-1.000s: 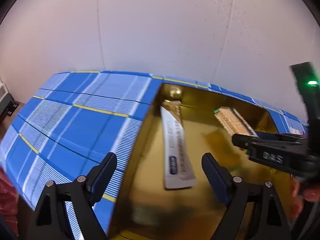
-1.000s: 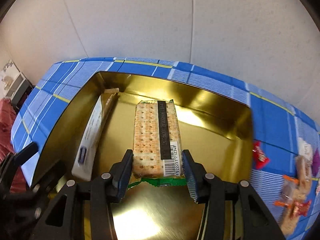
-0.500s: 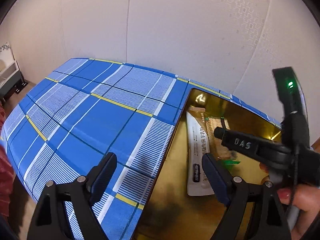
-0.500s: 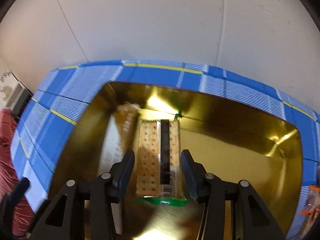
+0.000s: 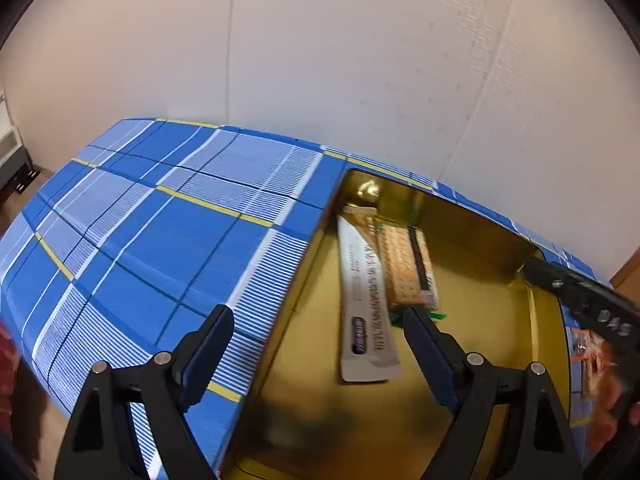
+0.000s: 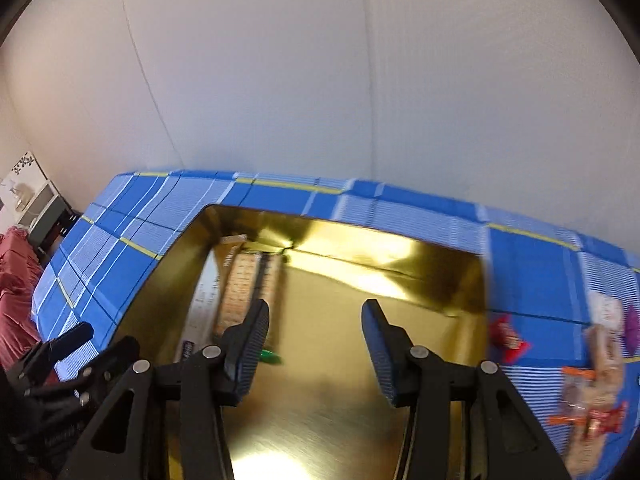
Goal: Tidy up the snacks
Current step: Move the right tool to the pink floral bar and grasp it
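A gold tin box (image 5: 472, 216) (image 6: 384, 248) stands on a blue plaid tablecloth (image 5: 160, 240). Inside, along its left wall, lie a long white and brown snack bar (image 5: 366, 300) (image 6: 202, 308) and, right beside it, a cracker pack (image 5: 406, 268) (image 6: 244, 288) with a green end. My left gripper (image 5: 318, 344) is open and empty above the box's left edge. My right gripper (image 6: 316, 340) is open and empty above the box's floor, just right of the cracker pack. It shows as a black arm at the right edge of the left wrist view (image 5: 580, 300).
Several loose snack packets lie on the cloth right of the box: a red one (image 6: 508, 338), a purple one (image 6: 632, 324) and orange-trimmed ones (image 6: 584, 396). A white wall stands close behind the table. A red cloth (image 6: 16, 280) and a small shelf (image 6: 36, 200) are at far left.
My right gripper has opened and let go of the cracker pack, which now lies in the box beside the snack bar. The right gripper has drawn back to the right.
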`<state>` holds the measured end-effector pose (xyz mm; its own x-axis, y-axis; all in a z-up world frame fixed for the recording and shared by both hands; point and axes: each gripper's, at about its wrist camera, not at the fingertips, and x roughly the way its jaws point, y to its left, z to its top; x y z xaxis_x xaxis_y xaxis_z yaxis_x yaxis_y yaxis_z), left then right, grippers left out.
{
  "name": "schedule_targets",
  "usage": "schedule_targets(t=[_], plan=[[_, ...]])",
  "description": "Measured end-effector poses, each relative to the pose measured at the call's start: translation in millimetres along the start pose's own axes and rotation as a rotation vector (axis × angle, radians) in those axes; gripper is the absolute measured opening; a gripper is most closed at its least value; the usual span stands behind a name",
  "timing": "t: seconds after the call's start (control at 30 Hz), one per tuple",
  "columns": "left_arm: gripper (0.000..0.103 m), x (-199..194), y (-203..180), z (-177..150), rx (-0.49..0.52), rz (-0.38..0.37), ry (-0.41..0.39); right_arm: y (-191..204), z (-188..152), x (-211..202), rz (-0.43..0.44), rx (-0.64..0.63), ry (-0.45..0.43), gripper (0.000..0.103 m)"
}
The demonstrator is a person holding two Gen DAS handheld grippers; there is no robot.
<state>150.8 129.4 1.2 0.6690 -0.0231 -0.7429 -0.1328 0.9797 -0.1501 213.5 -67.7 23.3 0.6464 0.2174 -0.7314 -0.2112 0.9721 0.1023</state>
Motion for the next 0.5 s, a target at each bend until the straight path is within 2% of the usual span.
schedule_targets(t=[0.17,0.33,0.5], plan=[[0.087,1,-12,-3,0.044,0.014,-0.006,-40,-13,-27,-0.045,0.047,-0.008,0.049],[0.087,-3,-20,-7,0.065,-0.027,-0.018,-81,-38,-52,-0.130,0.078,-0.045,0.049],[0.092,-11,-37,-14,0.118,-0.095,-0.025,-140,-78,-81,-0.247,0.171,-0.085,0.049]])
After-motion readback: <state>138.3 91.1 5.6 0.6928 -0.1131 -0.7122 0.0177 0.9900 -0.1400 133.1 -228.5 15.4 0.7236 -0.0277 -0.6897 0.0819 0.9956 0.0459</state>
